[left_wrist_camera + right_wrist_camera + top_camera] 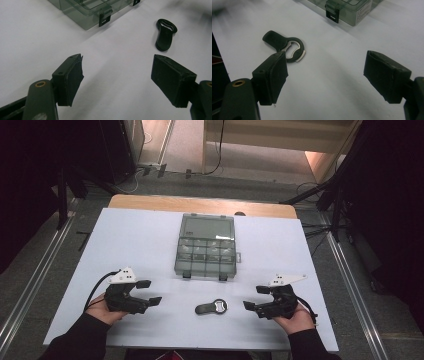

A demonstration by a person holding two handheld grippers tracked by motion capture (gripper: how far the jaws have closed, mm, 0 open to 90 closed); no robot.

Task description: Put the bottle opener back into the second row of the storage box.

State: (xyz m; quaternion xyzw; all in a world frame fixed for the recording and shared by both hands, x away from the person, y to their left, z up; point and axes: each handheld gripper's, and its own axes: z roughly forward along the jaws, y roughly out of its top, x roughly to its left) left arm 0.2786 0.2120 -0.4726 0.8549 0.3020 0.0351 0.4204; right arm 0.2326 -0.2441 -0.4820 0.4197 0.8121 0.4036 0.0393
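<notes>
A black bottle opener [211, 307] with a metal ring head lies flat on the white table [140, 245], near the front edge between both hands. It appears at the upper right in the left gripper view [165, 33] and at the upper left in the right gripper view [284, 46]. A clear plastic compartment box [206, 246] with its lid shut sits at the table's middle, latches facing me. My left gripper [149, 292] rests open to the left of the opener, nothing between its pads [71, 78]. My right gripper [256, 297] stands open to the right of it, also empty.
The box's front latches [104, 18] [332, 12] stick out toward me. Bare white table lies on both sides of the box. Beyond the table's wooden far edge [200, 205] are floor cables and dark stands [330, 195].
</notes>
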